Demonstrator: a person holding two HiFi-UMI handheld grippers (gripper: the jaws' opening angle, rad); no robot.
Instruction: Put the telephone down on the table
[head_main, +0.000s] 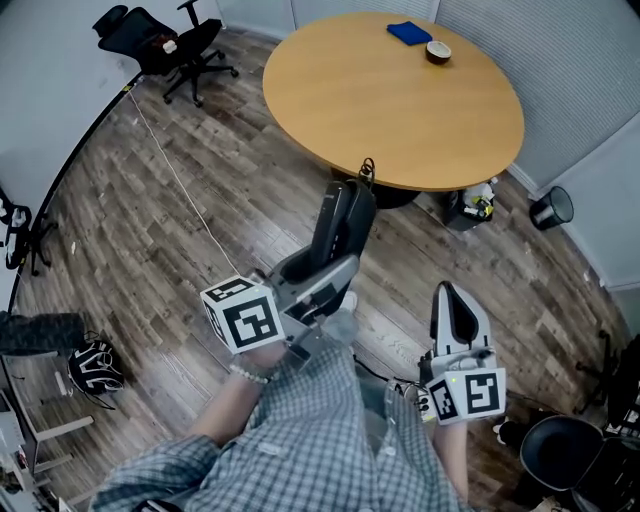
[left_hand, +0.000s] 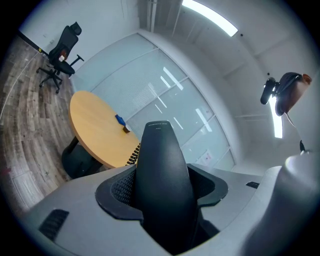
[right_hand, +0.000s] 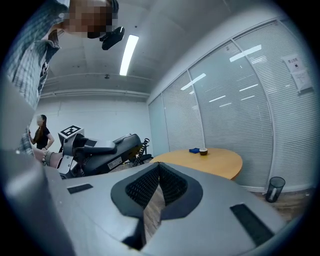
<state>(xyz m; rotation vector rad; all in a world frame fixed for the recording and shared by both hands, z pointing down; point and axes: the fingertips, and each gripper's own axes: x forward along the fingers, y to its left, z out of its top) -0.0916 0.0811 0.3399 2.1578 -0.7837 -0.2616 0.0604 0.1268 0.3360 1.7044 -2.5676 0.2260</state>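
A black telephone handset (head_main: 343, 222) stands up out of my left gripper (head_main: 322, 272), which is shut on its lower part. A coiled cord (head_main: 367, 170) hangs at its far end. The handset is in the air above the wooden floor, just short of the near rim of the round wooden table (head_main: 390, 100). In the left gripper view the telephone (left_hand: 161, 190) fills the gap between the jaws, with the table (left_hand: 95, 131) beyond. My right gripper (head_main: 452, 296) is lower right, shut and empty. Its own view shows the telephone (right_hand: 107, 149) at the left.
A blue pad (head_main: 409, 32) and a small bowl (head_main: 438, 51) lie at the table's far side. A black office chair (head_main: 160, 42) stands back left and a dark bin (head_main: 552, 207) at the right. A cable (head_main: 175, 170) runs over the floor. A helmet (head_main: 95, 368) lies near left.
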